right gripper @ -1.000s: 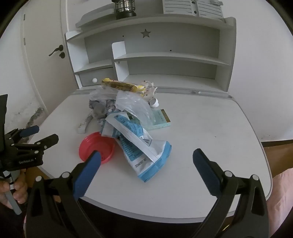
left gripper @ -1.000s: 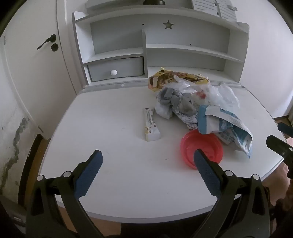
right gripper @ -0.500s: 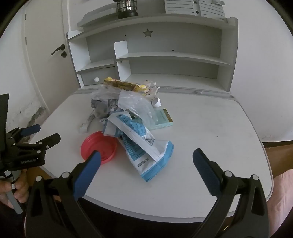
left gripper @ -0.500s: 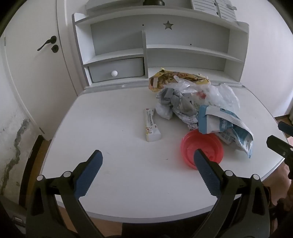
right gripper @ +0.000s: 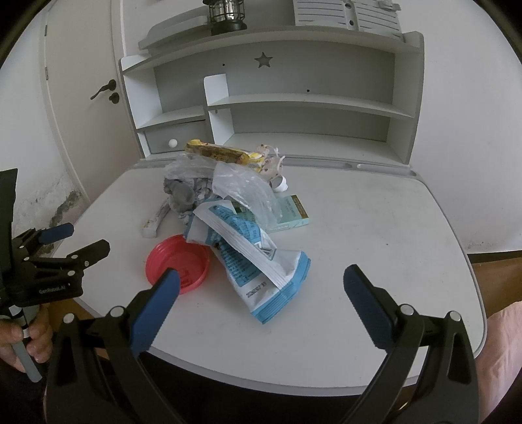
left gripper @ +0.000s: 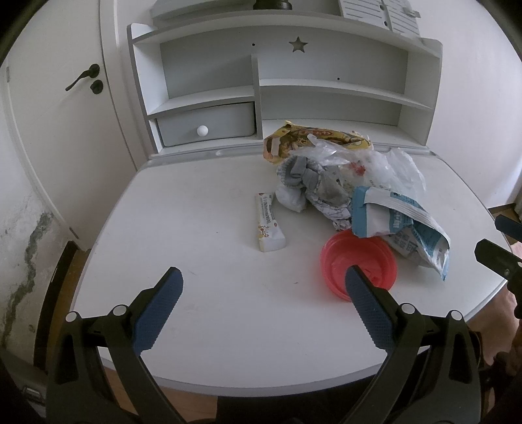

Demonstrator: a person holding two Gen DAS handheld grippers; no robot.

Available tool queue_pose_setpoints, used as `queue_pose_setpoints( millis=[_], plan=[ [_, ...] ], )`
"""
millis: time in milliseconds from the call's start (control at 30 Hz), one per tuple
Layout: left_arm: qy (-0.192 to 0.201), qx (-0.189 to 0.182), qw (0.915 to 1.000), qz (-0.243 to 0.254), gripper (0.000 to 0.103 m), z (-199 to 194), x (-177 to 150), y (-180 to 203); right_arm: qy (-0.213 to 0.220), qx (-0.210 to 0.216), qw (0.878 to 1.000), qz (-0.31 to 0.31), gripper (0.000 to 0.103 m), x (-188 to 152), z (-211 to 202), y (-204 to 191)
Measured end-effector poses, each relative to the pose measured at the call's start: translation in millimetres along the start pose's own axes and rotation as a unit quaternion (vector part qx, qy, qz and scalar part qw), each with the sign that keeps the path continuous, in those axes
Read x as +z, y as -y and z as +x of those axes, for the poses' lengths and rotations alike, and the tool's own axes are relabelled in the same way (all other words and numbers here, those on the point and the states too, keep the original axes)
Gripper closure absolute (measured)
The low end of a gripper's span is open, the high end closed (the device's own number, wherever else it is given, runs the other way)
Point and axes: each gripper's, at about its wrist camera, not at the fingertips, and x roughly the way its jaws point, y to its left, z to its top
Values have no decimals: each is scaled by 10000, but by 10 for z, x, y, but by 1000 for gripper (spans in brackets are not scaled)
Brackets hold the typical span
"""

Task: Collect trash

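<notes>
A heap of trash lies on the white desk (left gripper: 202, 234): a blue-and-white pouch (left gripper: 404, 225) (right gripper: 257, 261), a red plastic lid (left gripper: 359, 265) (right gripper: 177, 261), a small white wrapper stick (left gripper: 269, 221) (right gripper: 156, 220), crumpled grey paper (left gripper: 313, 186), clear plastic film (right gripper: 243, 189), a yellow snack bag (left gripper: 313, 138) (right gripper: 222, 153) and a green carton (right gripper: 290, 215). My left gripper (left gripper: 261, 303) is open and empty over the near desk edge. My right gripper (right gripper: 261, 300) is open and empty, just short of the pouch.
A white shelf unit (left gripper: 326, 91) with a knobbed drawer (left gripper: 205, 125) stands at the desk's back. A black lantern (right gripper: 226, 16) sits on top. A door (left gripper: 58, 98) is at left. The other gripper shows at each view's side (left gripper: 499, 251) (right gripper: 62, 261).
Both grippers have eased slightly forward and up over the desk; the trash has not moved and both stay open.
</notes>
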Motion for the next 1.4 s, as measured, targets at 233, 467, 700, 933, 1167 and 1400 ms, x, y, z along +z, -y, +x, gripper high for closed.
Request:
queue_pose_setpoints(
  millis=[233, 467, 700, 933, 1167, 1400],
  plan=[
    [-4, -3, 10000, 5, 6, -1, 3, 4, -1, 6, 10000, 4, 6, 0, -4, -6],
    [-4, -9, 10000, 9, 6, -3, 2, 6, -4, 0, 10000, -4, 6, 0, -7, -13],
    [-21, -23, 10000, 8, 6, 5, 1, 8, -7, -22, 10000, -25, 6, 6, -10, -27],
    [-28, -27, 10000, 11, 6, 5, -1, 15, -9, -10, 10000, -19, 6, 7, -9, -12],
    [-34, -38, 10000, 3, 6, 7, -9, 19, 3, -12, 10000, -35, 6, 2, -16, -36],
    [-38, -42, 10000, -4, 6, 5, -17, 15, 5, -12, 10000, -42, 6, 0, -12, -48]
  ],
)
